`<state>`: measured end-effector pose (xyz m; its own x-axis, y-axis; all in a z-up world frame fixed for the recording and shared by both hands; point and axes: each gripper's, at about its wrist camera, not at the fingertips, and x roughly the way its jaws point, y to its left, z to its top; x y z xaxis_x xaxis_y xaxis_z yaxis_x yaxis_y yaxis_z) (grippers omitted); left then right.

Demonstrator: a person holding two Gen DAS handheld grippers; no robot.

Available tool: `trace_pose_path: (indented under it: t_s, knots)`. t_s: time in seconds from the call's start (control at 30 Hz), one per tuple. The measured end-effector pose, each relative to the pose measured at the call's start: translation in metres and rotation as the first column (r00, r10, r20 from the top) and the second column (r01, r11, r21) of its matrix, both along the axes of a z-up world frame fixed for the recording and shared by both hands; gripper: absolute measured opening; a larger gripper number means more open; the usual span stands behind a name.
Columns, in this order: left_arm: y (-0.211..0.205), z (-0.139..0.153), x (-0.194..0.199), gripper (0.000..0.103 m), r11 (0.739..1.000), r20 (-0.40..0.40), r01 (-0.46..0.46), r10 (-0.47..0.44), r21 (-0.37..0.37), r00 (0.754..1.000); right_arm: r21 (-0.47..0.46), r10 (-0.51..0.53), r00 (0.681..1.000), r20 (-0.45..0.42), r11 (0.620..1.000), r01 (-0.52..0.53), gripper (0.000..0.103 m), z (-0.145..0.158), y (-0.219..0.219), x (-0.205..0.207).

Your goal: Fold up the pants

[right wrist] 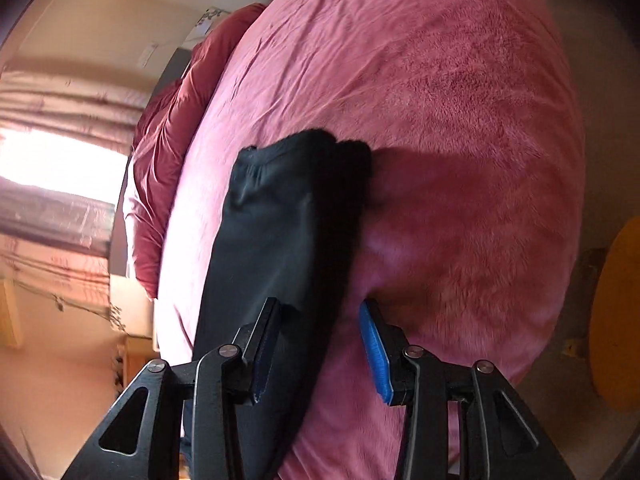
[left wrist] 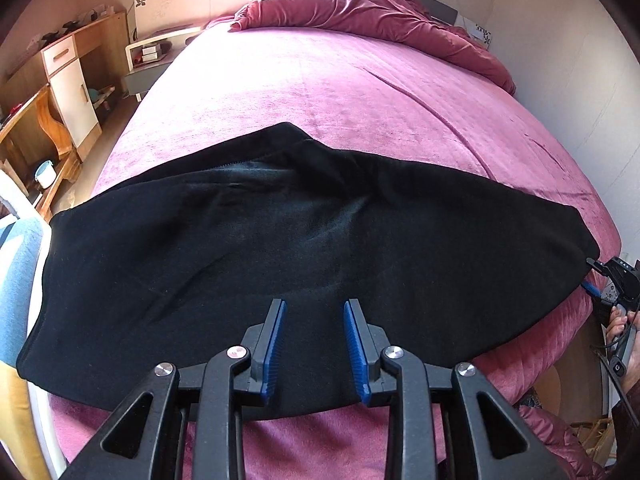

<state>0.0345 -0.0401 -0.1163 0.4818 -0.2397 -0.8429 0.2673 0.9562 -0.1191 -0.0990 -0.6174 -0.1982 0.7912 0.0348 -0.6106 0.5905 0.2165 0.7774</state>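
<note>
Pants (left wrist: 304, 240): black, spread crosswise over the near end of your pink bed cover (left wrist: 320, 88), one end toward the left edge of the bed, the other reaching the right edge.
Left gripper (left wrist: 315, 344): you hold it above the near hem of the pants, pointing down at the cloth; the fingers stand apart, released, and the fabric shows through the gap with neither blue pad (left wrist: 276, 348) pressing on it.
Right gripper (right wrist: 320, 350): you hold it at the right end of the pants (right wrist: 280, 248), rolled onto its side; the fingers are parted, the black cloth lies against the darker finger (right wrist: 262, 344), and the bright blue pad (right wrist: 374, 350) stands clear of it over the bed cover (right wrist: 460, 120).
Duvet (left wrist: 360, 12): dark red, bunched at the far end of the bed, well apart from the pants.
</note>
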Motion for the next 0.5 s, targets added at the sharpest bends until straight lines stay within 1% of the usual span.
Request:
trace_pose_path:
  t_s: [0.07, 0.17, 0.23, 0.27, 0.3, 0.37, 0.5]
  knots:
    - [-0.001, -0.001, 0.000, 0.030, 1.000, -0.007, -0.003, 0.003, 0.003, 1.000, 0.004, -0.016, 1.000, 0.019, 1.000, 0.016, 0.040, -0.003, -0.008, 0.003]
    - [0.000, -0.004, 0.003, 0.030, 1.000, -0.029, -0.018, 0.018, -0.003, 0.999, 0.009, -0.034, 0.999, 0.032, 0.999, 0.034, 0.033, -0.006, -0.021, 0.010]
    - [0.000, -0.007, 0.004, 0.030, 1.000, -0.049, -0.025, 0.024, -0.015, 0.999, 0.009, -0.034, 0.999, 0.024, 0.999, 0.033, 0.024, -0.005, -0.024, 0.014]
    - [0.000, -0.008, 0.005, 0.030, 1.000, -0.055, -0.025, 0.024, -0.019, 0.998, 0.005, -0.024, 1.000, 0.015, 1.000, 0.024, 0.021, -0.004, -0.025, 0.017]
    - [-0.001, -0.008, 0.005, 0.030, 1.000, -0.055, -0.024, 0.023, -0.019, 0.998, -0.007, -0.008, 1.000, 0.005, 1.000, 0.008, 0.015, 0.000, -0.025, 0.020]
    - [-0.003, -0.010, 0.008, 0.030, 1.000, -0.059, -0.017, 0.016, -0.018, 0.998, -0.061, 0.038, 0.999, -0.020, 0.997, -0.039, 0.014, 0.015, -0.023, 0.026]
    - [-0.007, -0.014, 0.011, 0.030, 0.999, -0.076, -0.013, 0.010, -0.030, 0.997, -0.169, 0.147, 0.989, 0.030, 0.976, -0.140, 0.014, 0.059, -0.012, 0.038]
